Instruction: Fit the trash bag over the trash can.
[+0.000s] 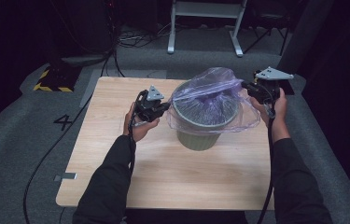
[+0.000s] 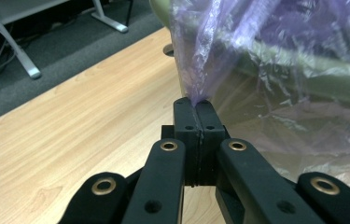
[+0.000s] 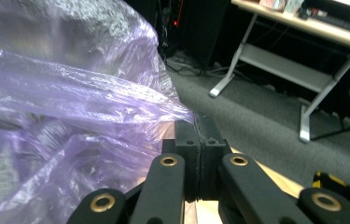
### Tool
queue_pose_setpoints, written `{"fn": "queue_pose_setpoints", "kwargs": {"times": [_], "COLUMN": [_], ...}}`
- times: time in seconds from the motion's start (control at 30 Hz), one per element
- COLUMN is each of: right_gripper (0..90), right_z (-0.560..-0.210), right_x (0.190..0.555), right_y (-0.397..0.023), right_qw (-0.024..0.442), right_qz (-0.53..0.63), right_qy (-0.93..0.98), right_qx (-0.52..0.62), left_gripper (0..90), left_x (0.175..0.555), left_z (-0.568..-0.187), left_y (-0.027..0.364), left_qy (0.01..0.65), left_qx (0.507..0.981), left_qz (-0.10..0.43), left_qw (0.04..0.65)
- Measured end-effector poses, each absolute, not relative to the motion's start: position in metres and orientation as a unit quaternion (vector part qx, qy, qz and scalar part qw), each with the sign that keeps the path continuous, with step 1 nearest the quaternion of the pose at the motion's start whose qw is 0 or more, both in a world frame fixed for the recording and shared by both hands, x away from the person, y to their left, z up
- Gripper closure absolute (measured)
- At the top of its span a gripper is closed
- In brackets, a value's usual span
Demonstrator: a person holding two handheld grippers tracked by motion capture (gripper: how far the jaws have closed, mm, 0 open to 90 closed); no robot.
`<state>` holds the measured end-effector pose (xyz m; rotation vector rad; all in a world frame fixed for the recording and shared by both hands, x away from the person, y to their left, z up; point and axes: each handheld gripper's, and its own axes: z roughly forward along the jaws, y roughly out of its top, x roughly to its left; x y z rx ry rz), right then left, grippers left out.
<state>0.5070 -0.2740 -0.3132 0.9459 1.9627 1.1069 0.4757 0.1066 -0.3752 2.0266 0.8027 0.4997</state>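
Left gripper [image 1: 163,108]: jaws clenched on the edge of the thin translucent purple plastic bag [image 1: 210,91], film pinched between the pads. Right gripper [image 1: 246,87]: likewise clamped on the bag's opposite edge. Bag is draped over the round olive-green plastic bin [image 1: 199,135], which stands upright near the middle of the light wooden table [image 1: 116,158], between both grippers.

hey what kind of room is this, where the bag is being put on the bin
Probably a lab or recording workspace, not a home: a lone wooden table on grey carpet, hazard tape and cables on the floor, white-legged desks behind, dark surroundings.
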Motion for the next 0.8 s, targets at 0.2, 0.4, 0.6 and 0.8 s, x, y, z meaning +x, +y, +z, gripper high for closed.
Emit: {"fn": "queue_pose_setpoints", "kwargs": {"times": [0.2, 0.4, 0.6, 0.8], "right_gripper": [90.0, 90.0, 90.0, 90.0], "right_z": [-0.329, -0.341, -0.352, -0.364], "right_x": [0.519, 0.527, 0.531, 0.531], "right_y": [-0.275, -0.271, -0.269, -0.27], "right_qw": [0.32, 0.305, 0.285, 0.253], "right_qz": [0.416, 0.417, 0.424, 0.449], "right_qy": [0.756, 0.759, 0.759, 0.755], "right_qx": [0.39, 0.397, 0.402, 0.407], "left_gripper": [89.5, 89.5, 89.5, 89.4], "left_x": [0.482, 0.49, 0.493, 0.493], "left_z": [-0.382, -0.389, -0.393, -0.397], "left_y": [0.109, 0.11, 0.122, 0.123], "left_qy": [0.332, 0.341, 0.353, 0.358], "left_qx": [0.819, 0.822, 0.815, 0.815], "left_qz": [0.189, 0.188, 0.186, 0.182], "left_qw": [0.428, 0.416, 0.42, 0.418]}}
